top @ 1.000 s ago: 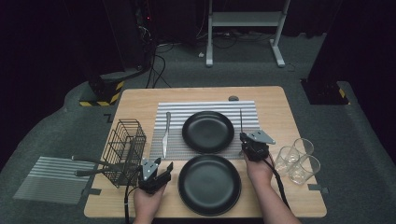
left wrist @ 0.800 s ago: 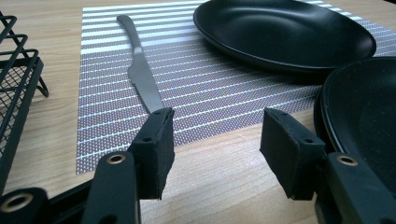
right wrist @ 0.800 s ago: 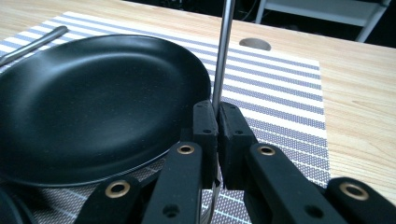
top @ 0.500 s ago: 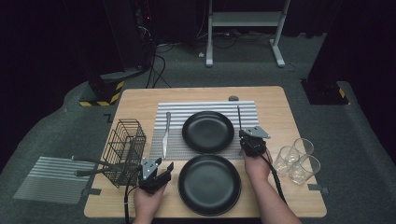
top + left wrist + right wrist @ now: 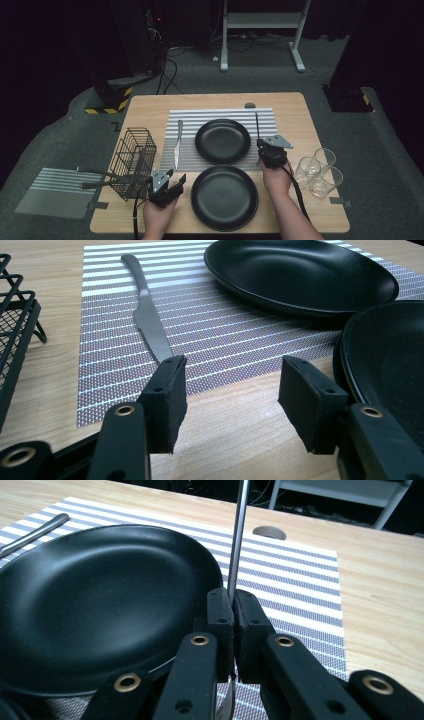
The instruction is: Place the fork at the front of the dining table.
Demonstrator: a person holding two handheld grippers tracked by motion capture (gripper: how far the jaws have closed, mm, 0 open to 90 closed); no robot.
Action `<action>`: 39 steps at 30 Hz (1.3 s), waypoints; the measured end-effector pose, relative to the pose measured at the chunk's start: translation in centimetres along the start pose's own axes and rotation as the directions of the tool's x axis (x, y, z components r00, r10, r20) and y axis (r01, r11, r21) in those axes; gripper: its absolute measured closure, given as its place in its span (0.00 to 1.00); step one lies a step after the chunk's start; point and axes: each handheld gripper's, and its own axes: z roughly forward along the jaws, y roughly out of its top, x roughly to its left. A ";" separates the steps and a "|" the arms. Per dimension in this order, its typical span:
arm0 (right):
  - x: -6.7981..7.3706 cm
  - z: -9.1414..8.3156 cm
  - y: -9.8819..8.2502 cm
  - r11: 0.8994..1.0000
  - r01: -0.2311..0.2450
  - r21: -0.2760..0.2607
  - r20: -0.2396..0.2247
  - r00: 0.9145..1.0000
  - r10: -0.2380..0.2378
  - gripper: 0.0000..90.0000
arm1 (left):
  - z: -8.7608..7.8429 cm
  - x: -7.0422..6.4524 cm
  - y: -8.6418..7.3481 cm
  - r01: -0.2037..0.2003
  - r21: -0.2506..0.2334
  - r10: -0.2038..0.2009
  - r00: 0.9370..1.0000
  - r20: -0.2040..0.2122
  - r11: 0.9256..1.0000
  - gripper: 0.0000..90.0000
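Right gripper (image 5: 258,149) is pinching a slim metal utensil (image 5: 239,535) at the placemat's (image 5: 220,115) 3 o'clock edge, just beside the far plate (image 5: 222,141); its long axis points to 12. Left gripper (image 5: 174,181) sits spread over bare wood at 9 of the near plate (image 5: 224,198). Wire basket (image 5: 134,161) holds two handles.

You worked at a wooden table (image 5: 300,130) that carried a striped placemat (image 5: 200,117), a wire basket (image 5: 134,160), a black plate (image 5: 224,198) and three glasses (image 5: 319,170).
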 end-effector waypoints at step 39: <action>-2.0 5.7 -0.4 0.987 -0.092 0.129 0.106 0.991 0.079 0.96 | 0.1 0.1 0.1 -0.006 0.007 0.006 1.000 0.019 1.000 0.51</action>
